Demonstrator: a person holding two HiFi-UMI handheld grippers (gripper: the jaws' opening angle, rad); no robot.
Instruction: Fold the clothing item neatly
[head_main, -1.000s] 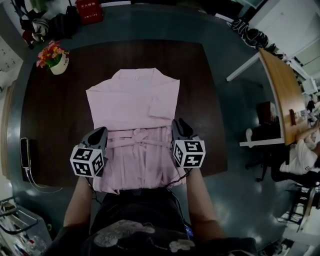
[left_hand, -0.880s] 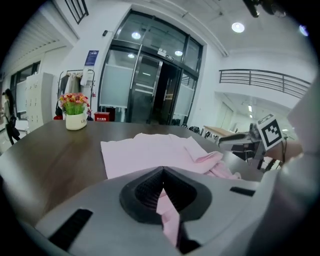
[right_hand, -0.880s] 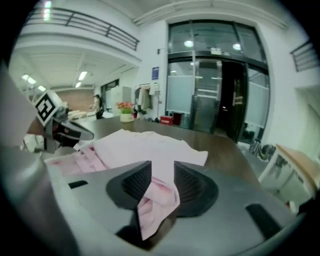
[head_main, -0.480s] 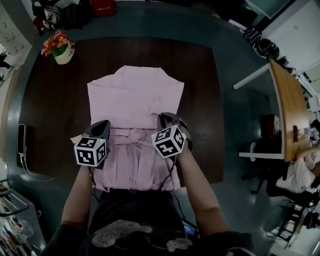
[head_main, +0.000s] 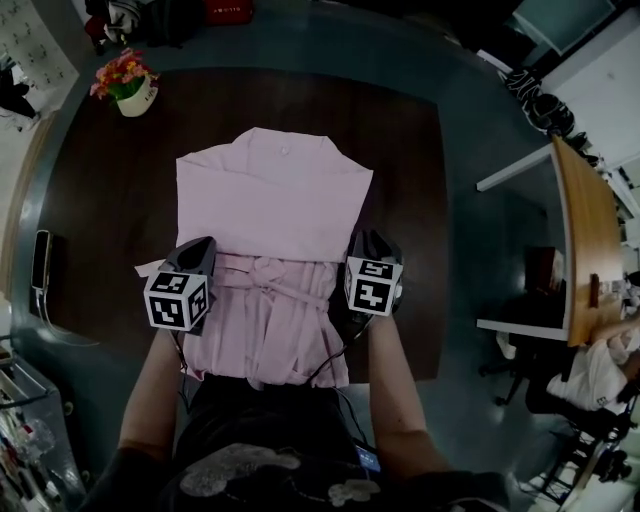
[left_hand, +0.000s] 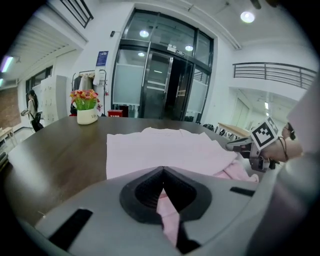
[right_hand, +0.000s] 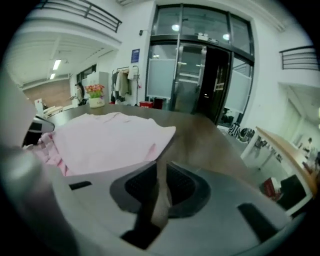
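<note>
A pale pink garment (head_main: 275, 195) lies on the dark wooden table (head_main: 100, 200), its upper half folded flat and its lower half gathered in pleats toward me. My left gripper (head_main: 200, 248) sits at the garment's left waist edge, shut on a fold of pink cloth (left_hand: 167, 212). At the right waist edge my right gripper (head_main: 366, 240) has a strip of the cloth (right_hand: 160, 200) between its jaws, which are opening. From the right gripper view the folded top of the garment (right_hand: 105, 140) spreads out to the left.
A white pot of flowers (head_main: 125, 85) stands at the table's far left corner. A dark phone with a cable (head_main: 40, 272) lies near the left edge. Beyond the table's right side are a wooden desk (head_main: 585, 250) and chairs. Glass doors (left_hand: 160, 85) stand behind the table.
The right gripper swung inward over the garment, then back out to its right waist edge. The lower half of the garment is more bunched. The left gripper has held its place.
</note>
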